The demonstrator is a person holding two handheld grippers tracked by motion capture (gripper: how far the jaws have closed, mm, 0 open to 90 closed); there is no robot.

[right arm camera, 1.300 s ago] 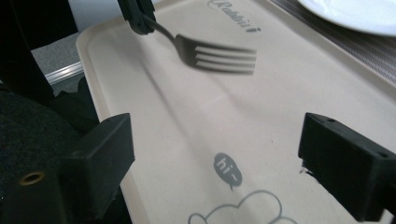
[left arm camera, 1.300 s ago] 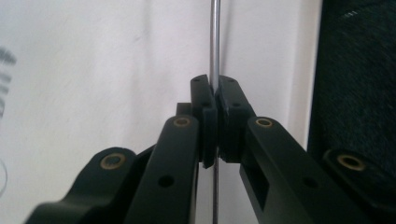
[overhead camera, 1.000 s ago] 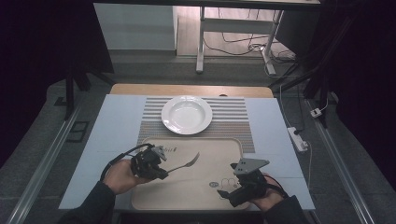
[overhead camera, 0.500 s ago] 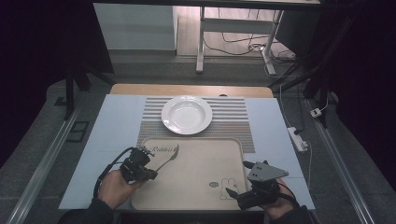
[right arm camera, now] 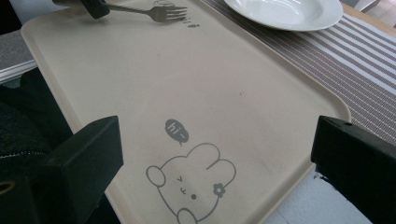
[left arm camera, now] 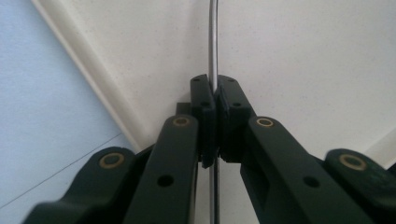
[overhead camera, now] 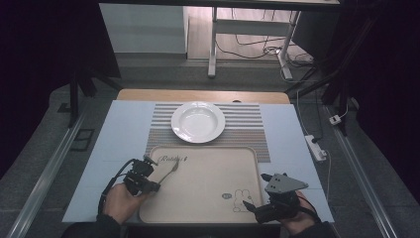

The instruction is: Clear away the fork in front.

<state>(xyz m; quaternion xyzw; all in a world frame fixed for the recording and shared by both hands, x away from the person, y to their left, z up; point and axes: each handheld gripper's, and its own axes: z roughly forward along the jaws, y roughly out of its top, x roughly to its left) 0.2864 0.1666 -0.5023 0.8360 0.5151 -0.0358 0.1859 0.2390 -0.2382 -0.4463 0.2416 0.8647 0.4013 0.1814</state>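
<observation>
While our left gripper (overhead camera: 148,179) clamps the fork (overhead camera: 169,171) by its handle, the tines reach ahead of it over the near-left corner of the tray (overhead camera: 208,198), low above the surface; whether they touch it we cannot tell. Seen along the left gripper (left arm camera: 215,112), the thin steel shaft (left arm camera: 213,42) runs straight up from between the closed pads, held on a narrow line and nowhere else.

Our right gripper (overhead camera: 255,210) waits at the tray's near-right corner, its jaws spread wide with nothing between them. Ahead of it lies the printed rabbit (right arm camera: 189,186), and farther off, across the tray, the fork (right arm camera: 159,11) and the left gripper's tip (right arm camera: 95,7). Beyond the tray, past both grippers, the white plate (overhead camera: 198,121) sits on the striped mat (overhead camera: 247,129) on the desk (overhead camera: 114,144).

We judge the risk to lie in that slim grip. A round, smooth handle pinched at one spot could swing or slide if the tines catch the tray's raised rim, or if the hand tilts. Let go too high, the fork could bounce and skid toward the edge just beside the left gripper. Carried on toward the plate, it could strike the rim and chip or shift it.
</observation>
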